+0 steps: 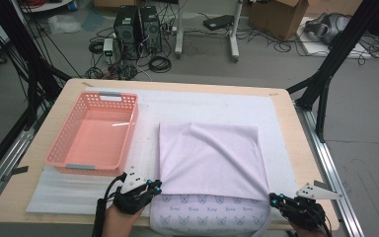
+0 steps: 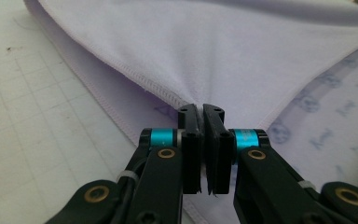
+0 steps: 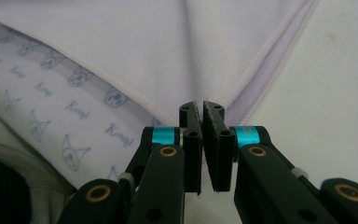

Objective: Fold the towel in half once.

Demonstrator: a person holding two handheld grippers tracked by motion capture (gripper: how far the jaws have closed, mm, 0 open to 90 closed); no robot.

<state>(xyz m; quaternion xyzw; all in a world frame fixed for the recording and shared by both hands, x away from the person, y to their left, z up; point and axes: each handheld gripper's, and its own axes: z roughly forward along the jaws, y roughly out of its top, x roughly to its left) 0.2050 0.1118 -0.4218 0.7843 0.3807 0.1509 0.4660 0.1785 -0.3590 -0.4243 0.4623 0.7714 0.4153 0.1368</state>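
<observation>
left gripper (image 1: 154, 186): jaws pinched on a corner of the lilac cloth (image 1: 212, 158)
right gripper (image 1: 275, 199): jaws clamped on the opposite corner
basket (image 1: 94, 132): sat left of the cloth

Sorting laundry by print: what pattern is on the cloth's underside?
Small blue cat-face drawings with script on pale lilac cloth, clearest in the right gripper view.

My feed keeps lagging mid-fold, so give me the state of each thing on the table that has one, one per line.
Lilac cloth with printed underside: folded over, near printed strip showing, lying flat on the mat.
Left hand-held gripper: shut on the cloth's near left corner.
Right hand-held gripper: shut on the cloth's near right corner.
Pink perforated plastic basket: upright, empty.
</observation>
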